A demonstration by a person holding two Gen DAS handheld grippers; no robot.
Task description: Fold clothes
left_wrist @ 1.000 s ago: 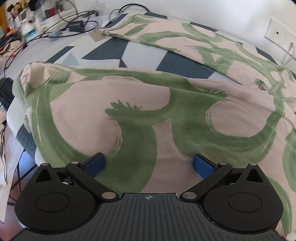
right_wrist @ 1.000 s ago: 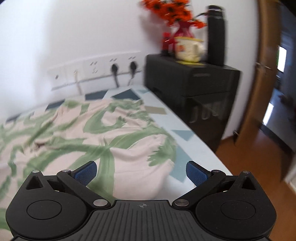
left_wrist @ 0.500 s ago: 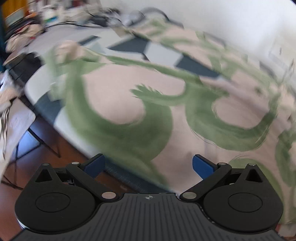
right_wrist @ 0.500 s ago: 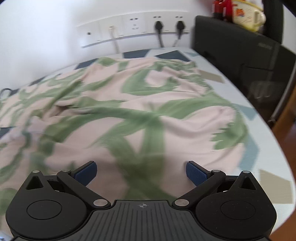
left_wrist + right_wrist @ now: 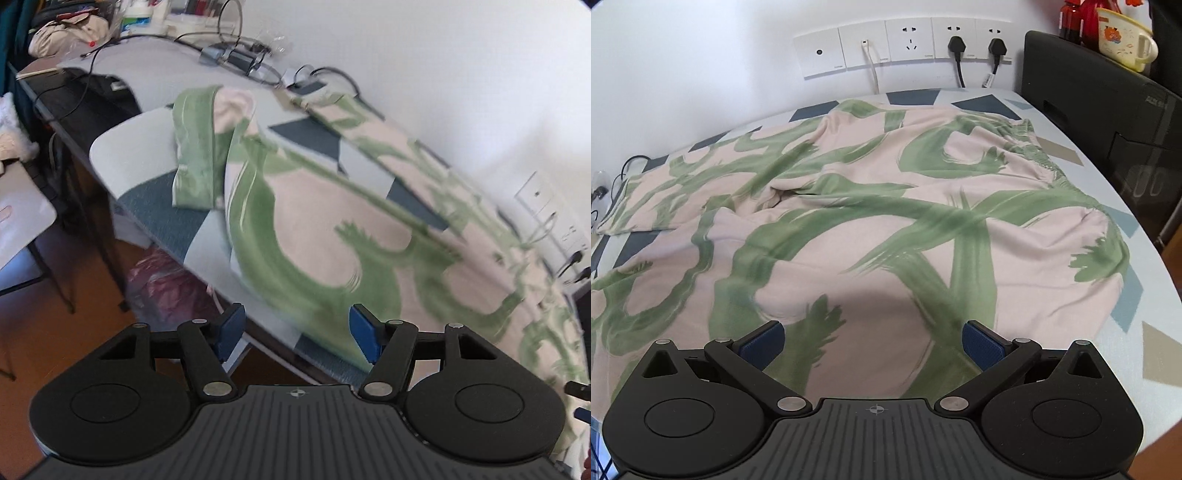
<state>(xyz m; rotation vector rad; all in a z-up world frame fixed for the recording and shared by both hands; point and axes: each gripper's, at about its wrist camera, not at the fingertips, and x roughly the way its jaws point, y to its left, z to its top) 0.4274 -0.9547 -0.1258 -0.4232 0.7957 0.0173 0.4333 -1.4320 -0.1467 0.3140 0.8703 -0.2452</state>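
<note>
Both grippers pulled back, jaws spread; trousers (image 5: 871,221) lie lengthwise along table (image 5: 136,155).

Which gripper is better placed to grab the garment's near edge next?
Right, probably. The right gripper is open, squarely over the pink-and-green garment. The left gripper, also open, points at the table edge and floor, with the cloth off to one side.

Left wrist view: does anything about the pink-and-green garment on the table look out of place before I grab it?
Yes. The pink garment with green brush strokes has its end bunched and flipped over in a rumpled lump near the table's corner, and its near edge hangs past the table edge. Both tools are open, holding nothing.
</note>
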